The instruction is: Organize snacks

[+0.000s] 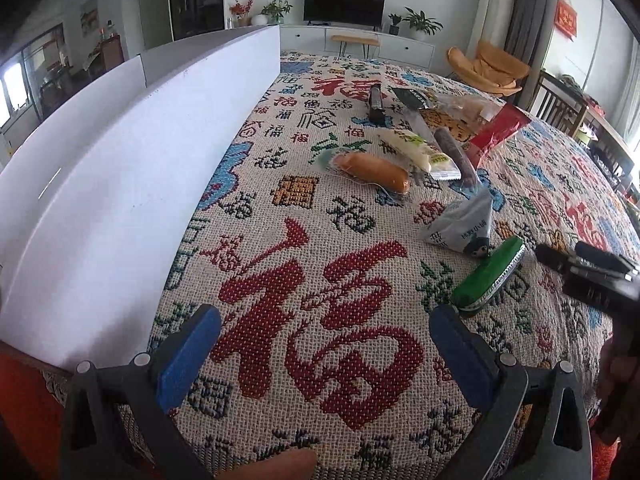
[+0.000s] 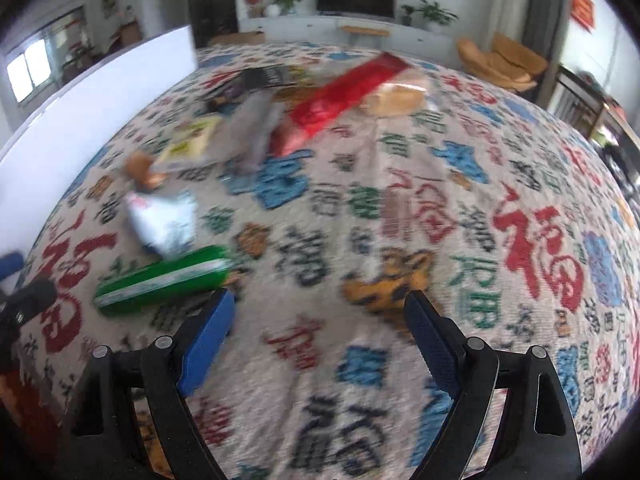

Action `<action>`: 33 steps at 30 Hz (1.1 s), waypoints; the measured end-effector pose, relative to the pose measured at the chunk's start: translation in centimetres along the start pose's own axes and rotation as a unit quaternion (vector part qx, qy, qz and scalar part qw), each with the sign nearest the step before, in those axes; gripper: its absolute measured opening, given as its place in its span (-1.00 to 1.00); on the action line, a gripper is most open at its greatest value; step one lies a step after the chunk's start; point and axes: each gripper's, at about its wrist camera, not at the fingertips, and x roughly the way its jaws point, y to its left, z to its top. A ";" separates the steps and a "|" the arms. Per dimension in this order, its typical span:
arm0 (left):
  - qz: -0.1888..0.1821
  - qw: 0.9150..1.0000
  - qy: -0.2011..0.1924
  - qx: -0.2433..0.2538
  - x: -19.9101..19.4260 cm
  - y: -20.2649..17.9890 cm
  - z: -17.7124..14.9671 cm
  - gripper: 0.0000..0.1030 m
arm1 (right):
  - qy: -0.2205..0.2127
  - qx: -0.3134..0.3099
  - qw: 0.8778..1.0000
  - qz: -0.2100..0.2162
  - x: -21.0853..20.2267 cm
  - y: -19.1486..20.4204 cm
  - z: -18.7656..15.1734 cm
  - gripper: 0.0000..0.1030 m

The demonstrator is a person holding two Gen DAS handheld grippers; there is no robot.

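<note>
Both pairs of jaws stand wide apart with nothing between them: the left gripper [image 1: 324, 344] hangs over a big red character woven into the patterned cloth [image 1: 280, 240] that covers the tabletop, and the right gripper [image 2: 320, 332] hangs over the same cloth further to the right, its view smeared by blur. Just ahead and to the left of the right gripper's blue pads [image 2: 208, 344] lies a green snack packet [image 2: 160, 280], flat on the cloth and apart from the pads; in the left wrist view that same green snack packet [image 1: 488, 276] lies to the right, near the dark tip of the right gripper at the picture's edge. Beyond it sits a white triangular pouch [image 1: 464, 224] with a small cartoon figure printed on it, touching or nearly touching the green packet's far end. Further back the rest of the snacks lie in a loose cluster: a wrapped bread roll [image 1: 372, 170], a white and green packet [image 1: 416, 148] beside it, a dark brown stick [image 1: 456, 152], a red bag [image 1: 496, 132], a clear bag of biscuits [image 1: 460, 112] and a dark bar [image 1: 376, 100] at the back. A white board [image 1: 120, 184] stands upright along the left side of the tabletop.
</note>
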 end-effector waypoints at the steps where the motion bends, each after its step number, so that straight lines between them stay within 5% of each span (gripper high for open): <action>1: 0.001 1.000 0.002 0.006 0.2 -0.3 0.0 1.00 | 0.000 0.021 1.000 -0.017 0.1 -1.9 0.3 0.73; 11: 0.003 0.998 0.042 0.047 3.2 -2.0 1.0 1.00 | -0.010 0.062 0.993 -0.102 1.2 -10.5 2.3 0.73; 33: 0.002 0.998 0.034 0.047 4.2 -2.0 2.1 1.00 | 0.002 0.100 0.993 -0.061 4.4 -13.5 5.2 0.88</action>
